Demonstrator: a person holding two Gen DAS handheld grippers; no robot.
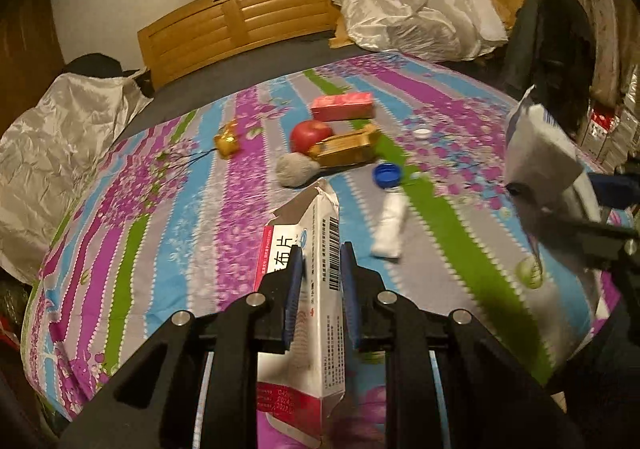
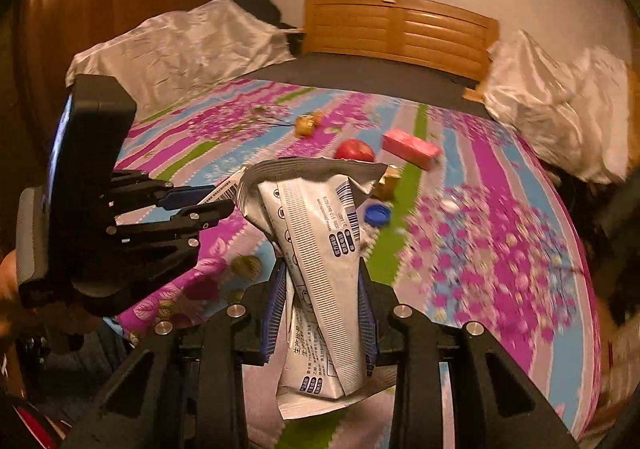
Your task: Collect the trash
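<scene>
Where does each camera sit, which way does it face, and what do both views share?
Left wrist: on the left gripper, facing the headboard; its fingers clamp a white carton, right gripper at far right.
Right wrist: on the right gripper, facing likewise; its fingers clamp a grey pouch, left gripper at left.
Shared: apple, pink box, blue cap.

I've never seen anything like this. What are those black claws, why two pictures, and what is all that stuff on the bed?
Each black claw is a hand-held gripper with a camera looking along its fingers; one picture comes from each. The left gripper pinches a torn white box. The right gripper pinches a crumpled silver wrapper. On the striped bedsheet lie an apple, a pink box, a gold box, a blue cap, a white tube and a grey ball.
</scene>
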